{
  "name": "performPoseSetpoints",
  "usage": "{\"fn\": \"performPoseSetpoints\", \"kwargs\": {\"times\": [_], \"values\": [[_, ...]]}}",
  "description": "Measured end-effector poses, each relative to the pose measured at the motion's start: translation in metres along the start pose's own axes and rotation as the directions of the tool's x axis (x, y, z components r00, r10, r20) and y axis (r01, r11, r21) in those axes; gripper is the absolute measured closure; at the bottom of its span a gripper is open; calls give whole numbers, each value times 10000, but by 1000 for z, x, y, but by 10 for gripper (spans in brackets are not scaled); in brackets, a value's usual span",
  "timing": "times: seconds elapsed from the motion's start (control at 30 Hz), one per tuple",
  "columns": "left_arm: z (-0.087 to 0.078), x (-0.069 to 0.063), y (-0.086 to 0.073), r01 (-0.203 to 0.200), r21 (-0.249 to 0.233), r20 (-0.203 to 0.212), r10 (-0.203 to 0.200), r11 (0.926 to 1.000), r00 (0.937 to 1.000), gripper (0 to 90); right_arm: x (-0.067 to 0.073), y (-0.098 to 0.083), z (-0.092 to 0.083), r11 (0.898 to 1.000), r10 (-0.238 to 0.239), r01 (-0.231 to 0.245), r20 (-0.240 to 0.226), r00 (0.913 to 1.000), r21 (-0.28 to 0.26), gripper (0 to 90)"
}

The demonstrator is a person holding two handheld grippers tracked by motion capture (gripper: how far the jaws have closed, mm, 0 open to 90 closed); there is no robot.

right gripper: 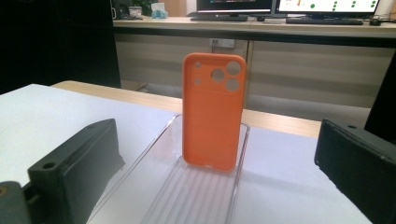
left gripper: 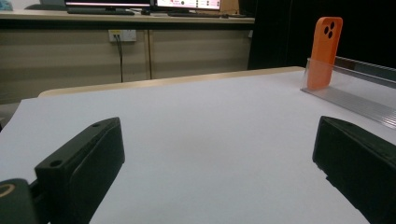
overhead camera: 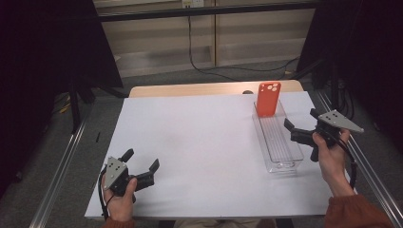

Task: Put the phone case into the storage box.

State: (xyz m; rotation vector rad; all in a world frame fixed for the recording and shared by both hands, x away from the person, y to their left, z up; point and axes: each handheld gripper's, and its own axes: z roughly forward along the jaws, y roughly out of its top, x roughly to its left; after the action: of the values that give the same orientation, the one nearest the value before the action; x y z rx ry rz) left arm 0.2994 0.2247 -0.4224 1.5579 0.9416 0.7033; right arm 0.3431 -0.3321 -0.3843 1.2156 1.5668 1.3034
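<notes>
Orange phone case (overhead camera: 268, 99) stands upright in the clear tray (overhead camera: 285, 156), both the left gripper (overhead camera: 142, 164) and right gripper (overhead camera: 300, 122) spread apart, holding nothing.

Each gripper, left (overhead camera: 141, 160) and right (overhead camera: 300, 119), is built of black jaws with screw holes, topped by a grey three-cornered plate, and trailed by a black cable. Rust-orange sleeves (overhead camera: 354, 212) are worn.

Right gripper (right gripper: 215, 172) jaws spread wide with nothing between them, aimed along a clear ribbed tray (right gripper: 196, 196) on the white table sheet (right gripper: 42, 112), orange phone case (right gripper: 213, 111) standing upright at the tray's far end, camera cutouts facing the camera, monitors (right gripper: 285, 5) on the bench behind
</notes>
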Motion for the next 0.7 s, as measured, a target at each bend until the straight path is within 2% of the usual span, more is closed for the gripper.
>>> {"fn": "performPoseSetpoints", "kwargs": {"times": [0.5,0.6,0.7], "values": [[-3,0,0,88,-63,-68,-89,9999,9999,22,11,-9,-25,9999,-89,88,-101,9999,-83,0],[-4,1,0,93,-85,-100,-94,9999,9999,22,13,-13,-32,9992,-104,101,-76,9999,-389,0],[-4,1,0,135,-68,-102,-136,9999,9999,22,13,-19,-38,9997,-97,97,-20,10000,-207,0]]}}
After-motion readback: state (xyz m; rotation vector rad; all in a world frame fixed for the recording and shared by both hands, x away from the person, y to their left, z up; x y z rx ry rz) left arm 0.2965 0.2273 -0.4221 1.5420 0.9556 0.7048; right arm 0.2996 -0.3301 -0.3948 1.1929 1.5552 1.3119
